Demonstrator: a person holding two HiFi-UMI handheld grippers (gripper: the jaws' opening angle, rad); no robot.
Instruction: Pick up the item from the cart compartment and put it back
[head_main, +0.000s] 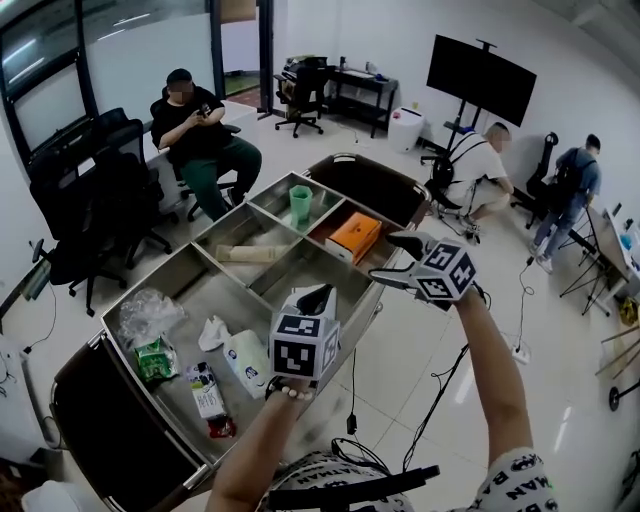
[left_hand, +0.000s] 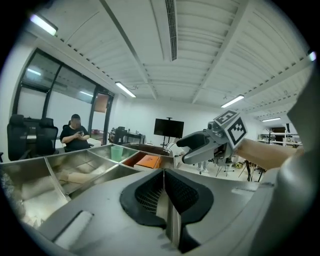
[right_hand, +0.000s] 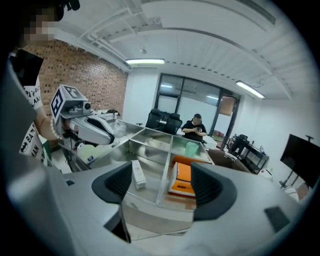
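The left gripper (left_hand: 164, 173) has its black pads pressed together with nothing between them. The right gripper (right_hand: 164, 183) has its jaws spread wide and grips nothing. Through that gap we look down onto two neighbouring compartments of the divided stainless-steel cart (head_main: 190, 285). A slim white carton (right_hand: 138, 174) lies flat in the left one and a flat orange box (right_hand: 183, 178) lies in the right one, a steel divider between them. Both are well below the pads and untouched. In the head view the left gripper (head_main: 315, 298) is held above the middle of the cart on a bare forearm rising from the bottom edge, its nose dipped only slightly. The right gripper (head_main: 396, 262) sits at the end of an outstretched bare arm over the cart's right rim. It is tipped more steeply down, just beside the compartment with the flat orange box (head_main: 355, 236). A translucent green cup (head_main: 301, 203) stands in the compartment beyond. From the head view the left gripper covers part of the middle compartment, and we cannot find the carton there. The carton's print is too small to read.
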